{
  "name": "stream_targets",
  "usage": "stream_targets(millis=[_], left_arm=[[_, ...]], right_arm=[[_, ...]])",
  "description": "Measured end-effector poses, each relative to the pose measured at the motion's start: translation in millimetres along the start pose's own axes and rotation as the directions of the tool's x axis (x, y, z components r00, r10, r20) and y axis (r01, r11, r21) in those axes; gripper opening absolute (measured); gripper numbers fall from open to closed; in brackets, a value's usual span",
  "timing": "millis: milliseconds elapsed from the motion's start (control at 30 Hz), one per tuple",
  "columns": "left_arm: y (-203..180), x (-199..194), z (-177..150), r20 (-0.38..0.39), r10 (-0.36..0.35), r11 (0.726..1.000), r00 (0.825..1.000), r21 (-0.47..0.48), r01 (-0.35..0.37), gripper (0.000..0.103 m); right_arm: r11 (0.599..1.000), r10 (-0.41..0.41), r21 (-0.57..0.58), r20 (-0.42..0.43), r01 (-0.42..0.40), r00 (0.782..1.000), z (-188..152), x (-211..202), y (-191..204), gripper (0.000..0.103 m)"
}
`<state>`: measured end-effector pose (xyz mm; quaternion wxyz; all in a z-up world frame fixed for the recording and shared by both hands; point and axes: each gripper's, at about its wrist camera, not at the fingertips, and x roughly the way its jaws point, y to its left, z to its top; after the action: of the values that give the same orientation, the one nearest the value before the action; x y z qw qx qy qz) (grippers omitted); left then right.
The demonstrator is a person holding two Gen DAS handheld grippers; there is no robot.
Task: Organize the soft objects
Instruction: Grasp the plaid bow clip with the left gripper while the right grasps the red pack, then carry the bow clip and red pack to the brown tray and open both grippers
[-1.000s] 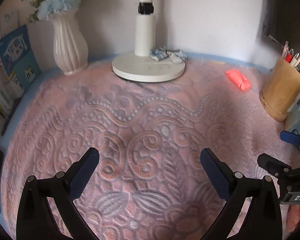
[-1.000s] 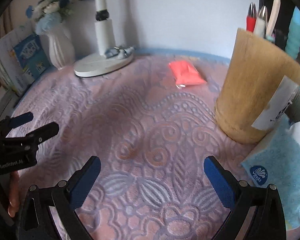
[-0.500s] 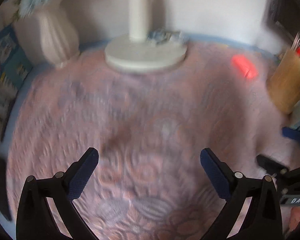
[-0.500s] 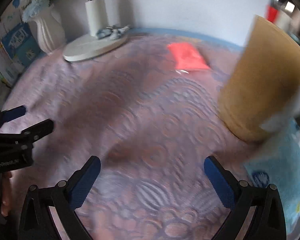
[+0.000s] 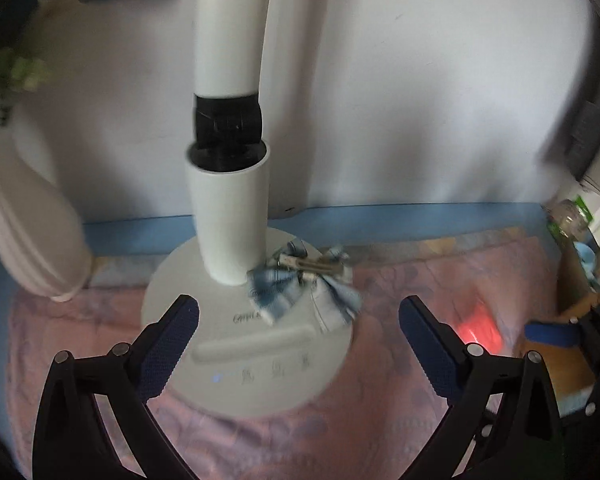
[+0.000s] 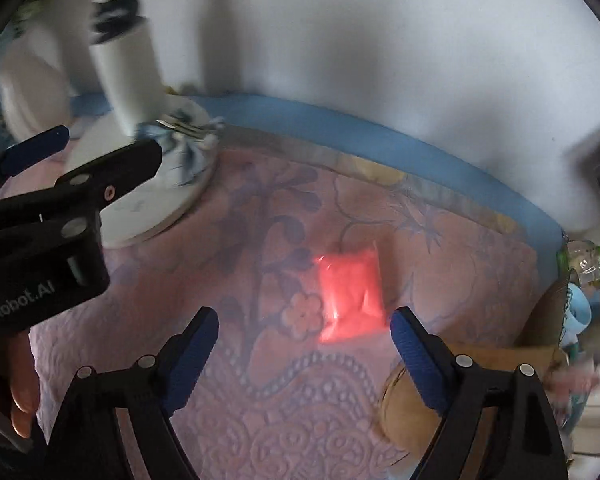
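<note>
1. A blue-and-white fabric bow on a metal hair clip lies on the white lamp base, touching the foot of the lamp's post, ahead of my left claw.
2. A soft orange-red pouch lies flat on the pink embossed cloth, well apart from the bow, just ahead of my right claw.

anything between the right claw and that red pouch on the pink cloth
Nothing visible. The right claw is open, and the red pouch lies flat on the pink cloth just ahead of it, nearer the right finger. The lamp base and the left claw sit off to the left, clear of the path.
</note>
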<state>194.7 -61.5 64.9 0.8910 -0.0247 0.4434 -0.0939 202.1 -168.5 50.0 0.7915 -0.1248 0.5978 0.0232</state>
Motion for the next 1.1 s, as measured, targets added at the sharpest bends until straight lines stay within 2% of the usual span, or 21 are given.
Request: stream_targets(millis=[67,200,233,400,500,533,633,667,700,767,800,867,900,933,1000,1033,1100], left_arm=[[1,16,6,-0.022,0.008,0.999,1.0,-0.032,-0.009,0.1],[3,37,13,-0.052,-0.031,0.994,0.998,-0.108,0.026,0.1],[1,40,15,-0.055,-0.023,0.993,0.998,-0.121,0.016,0.1],[-17,46,12,-0.066,0.077,0.993,0.995,-0.084,-0.083,0.1],[-32,56,7,-0.089,0.106,0.99,0.99,-0.079,-0.113,0.093],[-39,59,6,-0.092,0.144,0.986,0.985,-0.069,-0.15,0.091],[-51,62,3,-0.087,0.227,0.971,0.97,-0.054,-0.232,0.081],[-54,61,2,-0.083,0.25,0.966,0.965,-0.048,-0.255,0.079],[-56,60,0,-0.076,0.246,0.967,0.966,-0.044,-0.25,0.075],[-64,54,-5,-0.048,0.192,0.981,0.98,-0.028,-0.193,0.056],[-65,50,-8,-0.039,0.186,0.982,0.982,-0.015,-0.187,0.041],[-67,41,-14,-0.019,0.168,0.986,0.986,0.013,-0.168,0.029],[-67,36,-17,-0.008,0.141,0.99,0.99,0.025,-0.141,0.019],[-64,29,-19,0.007,0.105,0.994,0.994,0.035,-0.105,0.014],[-55,10,-28,0.046,-0.006,0.999,0.999,0.039,0.005,0.012],[-50,0,-33,0.066,-0.055,0.998,0.996,0.039,0.052,0.012],[-37,-17,-41,0.095,-0.102,0.994,0.99,0.048,0.098,0.012]], right_arm=[[0.999,-0.047,0.003,-0.049,0.047,0.998,5,9,-2,0.087],[0.999,-0.051,-0.008,-0.137,0.05,0.989,15,24,-6,0.087],[0.999,-0.053,-0.006,-0.145,0.053,0.988,17,26,-7,0.087],[0.999,-0.004,0.034,-0.213,0.012,0.977,23,43,-17,0.087],[0.995,0.077,0.081,-0.261,-0.057,0.962,21,56,-25,0.087],[0.989,0.118,0.123,-0.264,-0.088,0.957,21,57,-31,0.086],[0.984,0.156,0.119,-0.247,-0.13,0.956,18,52,-32,0.077],[0.984,0.163,0.112,-0.233,-0.14,0.959,16,47,-31,0.069],[0.984,0.166,0.107,-0.223,-0.145,0.96,15,45,-32,0.064],[0.985,0.168,0.081,-0.195,-0.155,0.966,10,32,-25,0.04],[0.986,0.164,0.066,-0.184,-0.155,0.969,8,27,-21,0.04],[0.989,0.147,0.036,-0.16,-0.143,0.976,1,20,-15,0.039],[0.989,0.147,0.028,-0.139,-0.144,0.979,-4,16,-12,0.039],[0.987,0.159,0.022,-0.117,-0.157,0.98,-9,11,-9,0.038],[0.98,0.197,0.014,-0.069,-0.196,0.978,-21,1,-4,0.038],[0.973,0.229,0.01,-0.056,-0.229,0.972,-27,-3,-3,0.038],[0.958,0.287,0.01,-0.037,-0.286,0.957,-40,-12,0,0.038]])
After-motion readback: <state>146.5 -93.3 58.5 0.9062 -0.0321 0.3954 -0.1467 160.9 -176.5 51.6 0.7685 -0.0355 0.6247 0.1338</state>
